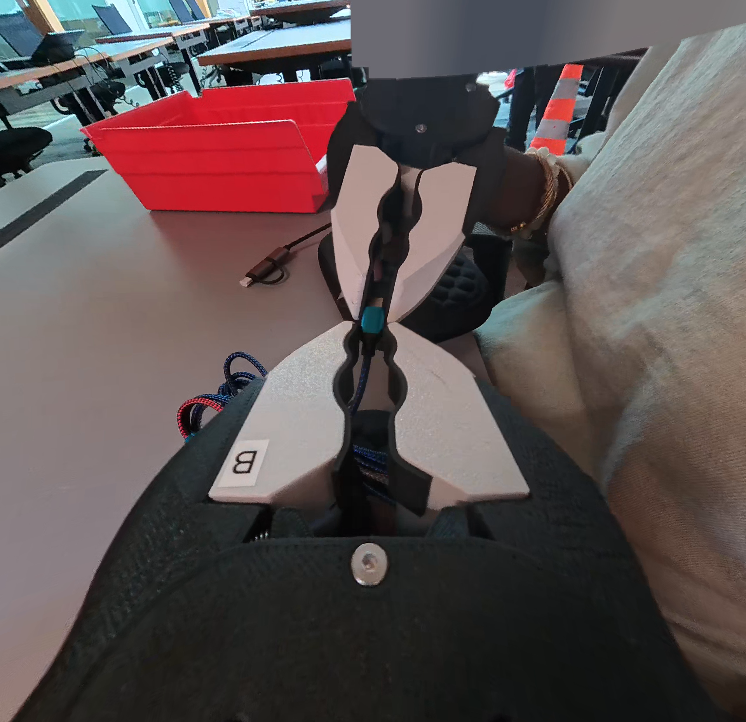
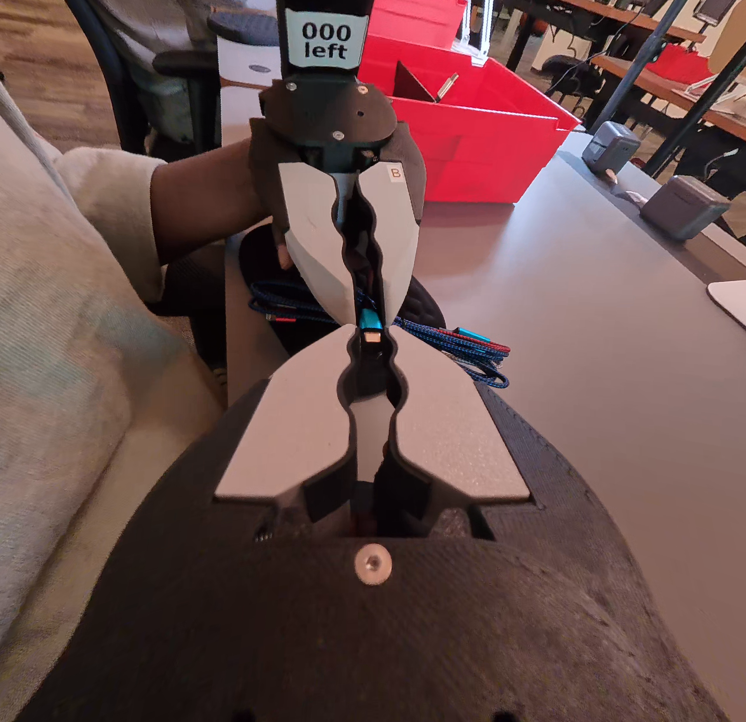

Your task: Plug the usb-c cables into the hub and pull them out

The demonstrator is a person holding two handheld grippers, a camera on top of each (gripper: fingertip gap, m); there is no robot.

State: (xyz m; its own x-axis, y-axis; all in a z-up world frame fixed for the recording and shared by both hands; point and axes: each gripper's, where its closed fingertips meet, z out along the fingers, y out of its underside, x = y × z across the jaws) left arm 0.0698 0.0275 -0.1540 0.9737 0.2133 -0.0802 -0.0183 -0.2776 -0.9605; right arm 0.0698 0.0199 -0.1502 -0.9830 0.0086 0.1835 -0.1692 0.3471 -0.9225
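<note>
My left gripper (image 1: 373,331) is shut on a teal USB-C plug (image 1: 371,321). Its blue braided cable (image 1: 359,383) runs back between the fingers. My right gripper (image 2: 371,333) faces it tip to tip and is shut on a dark hub (image 2: 368,379), which is mostly hidden between its fingers. In the right wrist view the teal plug (image 2: 368,318) points its bare metal tip (image 2: 371,336) at the hub's end. I cannot tell if they touch. The hub's lead with a dark adaptor end (image 1: 266,270) lies on the grey table (image 1: 141,319).
A bundle of blue and red braided cables (image 2: 464,347) lies on the table under the grippers, beside a black pad (image 1: 456,294). A red bin (image 1: 210,165) stands behind. Two grey boxes (image 2: 682,209) sit at the far right edge. A person's beige sleeve (image 1: 646,298) fills one side. The tips of both grippers are at nearly the same place.
</note>
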